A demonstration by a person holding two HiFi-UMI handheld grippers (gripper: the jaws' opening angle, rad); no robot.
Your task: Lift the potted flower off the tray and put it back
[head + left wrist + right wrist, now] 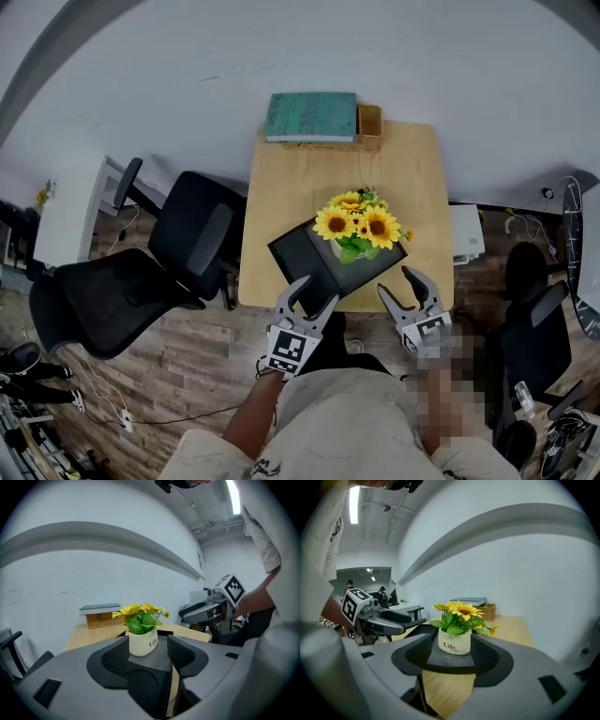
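A white pot of yellow sunflowers stands upright on a black tray lying askew on the light wooden table. My left gripper hovers open at the tray's near corner. My right gripper is open at the table's front edge, just right of the tray. In the left gripper view the pot sits on the tray beyond the spread jaws, untouched. The right gripper view shows the pot likewise ahead of open jaws, with the left gripper off to the left.
A teal book rests on a wicker basket at the table's far edge by the white wall. Black office chairs stand left of the table, and another chair is at the right. The floor is wood.
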